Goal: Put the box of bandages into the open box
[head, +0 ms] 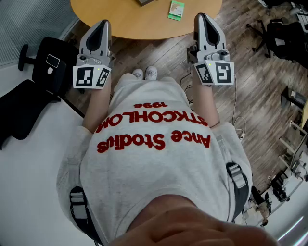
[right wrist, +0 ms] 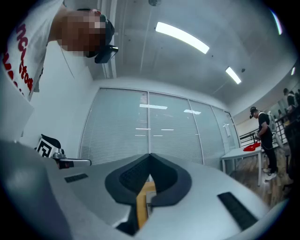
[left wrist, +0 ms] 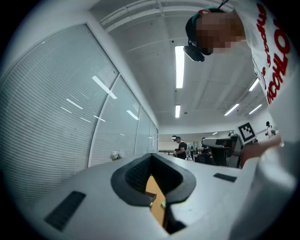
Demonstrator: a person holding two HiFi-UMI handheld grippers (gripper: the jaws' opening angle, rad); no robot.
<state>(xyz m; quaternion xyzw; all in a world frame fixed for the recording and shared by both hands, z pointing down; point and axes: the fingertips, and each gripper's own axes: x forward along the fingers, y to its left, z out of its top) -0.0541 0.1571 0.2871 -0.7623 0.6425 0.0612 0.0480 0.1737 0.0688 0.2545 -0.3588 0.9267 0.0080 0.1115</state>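
Observation:
A small green box of bandages (head: 176, 9) lies on the round wooden table (head: 125, 21) at the top of the head view. A corner of a grey box (head: 144, 2) shows at the frame's top edge, left of it. My left gripper (head: 101, 23) hangs over the table's near edge, shut and empty. My right gripper (head: 202, 17) is level with it, just right of the bandage box, also shut and empty. Both gripper views look up at ceiling and glass walls. In each, the jaw tips meet, left gripper (left wrist: 151, 155) and right gripper (right wrist: 150, 155), with a sliver of table below.
A black office chair (head: 45, 67) stands left of me and another dark chair (head: 284, 33) at the far right. Cables trail across the wooden floor (head: 240, 96). My shoes (head: 145, 73) are near the table edge. People stand far off in both gripper views.

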